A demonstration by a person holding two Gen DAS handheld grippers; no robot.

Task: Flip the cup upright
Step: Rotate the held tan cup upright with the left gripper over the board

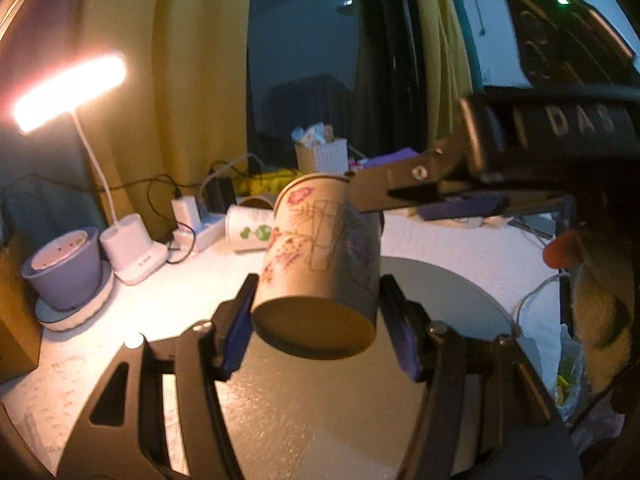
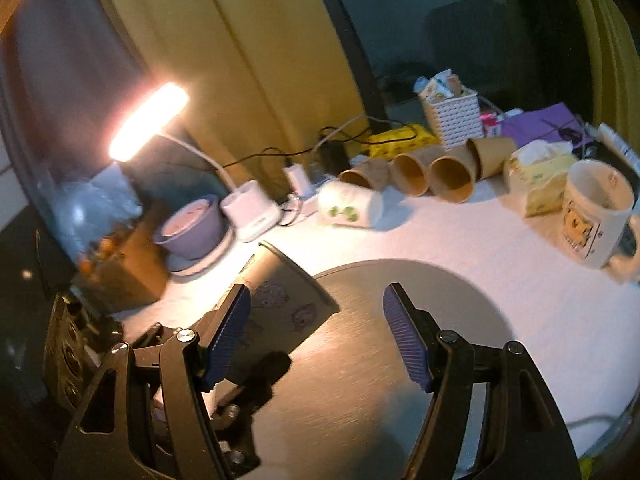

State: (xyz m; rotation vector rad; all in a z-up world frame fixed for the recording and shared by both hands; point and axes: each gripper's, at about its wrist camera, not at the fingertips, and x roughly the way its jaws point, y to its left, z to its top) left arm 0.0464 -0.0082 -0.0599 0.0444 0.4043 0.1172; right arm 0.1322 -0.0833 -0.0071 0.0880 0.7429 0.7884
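Two claws, one printed paper cup between them

Low centre of the left view, the left claw (image 1: pixel 316 332) grips the paper cup (image 1: pixel 320 256) near its base, held above the round grey mat (image 1: pixel 440 292); at right, the right claw (image 1: pixel 372 196) touches its rim, spread wide. Best rotate slowly, mouth upward, squeezing lightly to avoid crushing, then lower onto the mat on the counter (image 1: pixel 180 280).

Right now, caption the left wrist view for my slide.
Left hand-held gripper holds tilted, floral-drawn brown paper cup above round grey mat.
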